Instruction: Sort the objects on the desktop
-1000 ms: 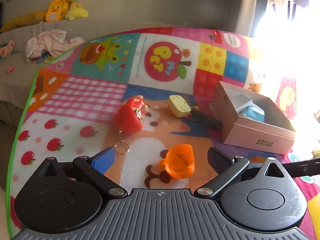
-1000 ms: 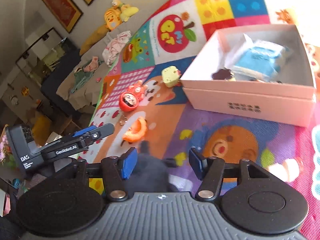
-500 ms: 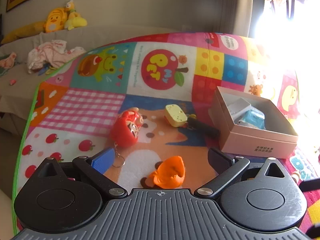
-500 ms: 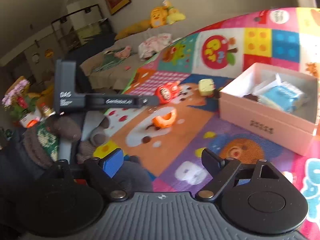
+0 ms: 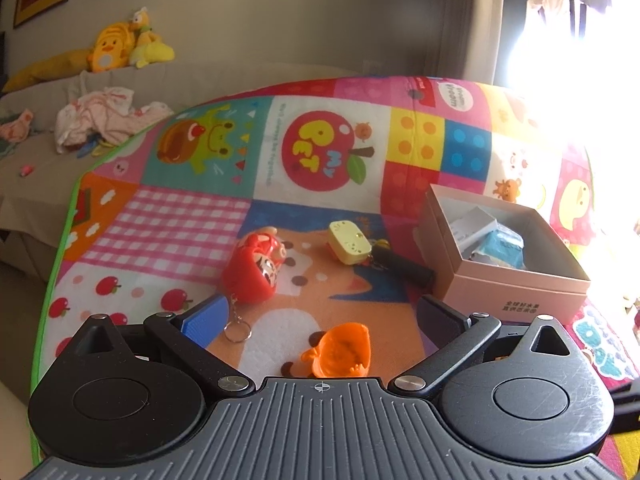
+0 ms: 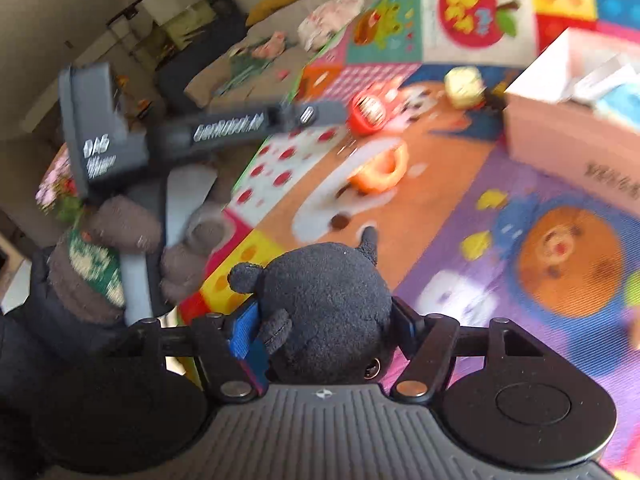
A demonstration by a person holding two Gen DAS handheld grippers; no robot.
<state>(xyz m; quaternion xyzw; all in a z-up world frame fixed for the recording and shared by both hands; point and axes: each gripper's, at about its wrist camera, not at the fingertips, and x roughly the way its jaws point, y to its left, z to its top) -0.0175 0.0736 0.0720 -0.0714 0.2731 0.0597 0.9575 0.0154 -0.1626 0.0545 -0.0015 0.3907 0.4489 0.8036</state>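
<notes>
- Right claw: jaws closing on a dark grey fuzzy plush toy with small round ears; the toy sits between the blue pad and the dark pad, and both pads appear to be touching its sides. Read as a pinch being taken.
- Right wrist view is motion-blurred; whether the plush is lifted or resting on the play mat cannot be told.
- Left claw: spread wide, nothing between the pads, hanging above the colourful patchwork play mat.
- An orange moulded plastic toy lies on the mat just below the left claw's gap, not touched.
- A red round daruma-style keychain toy with a metal ring lies just beside the blue left pad, apart from it.
- A pale yellow square-faced plastic toy lies farther out, with a black cylindrical stick touching or just beside it.
- An open pink cardboard box sits to the right on the mat; it already holds a light blue packet and a white item.
- The person's gloved left hand is seen holding the left gripper's handle.
- Step judged in hand: grasping the plush for sorting.
- Next move judged: grip to be firmed, plush raised clear and carried over the box wall, then released inside. Soft body may squash and slip, so pad contact should be confirmed first.
- Four items are left on the mat; the task is judged well short of done.
</notes>
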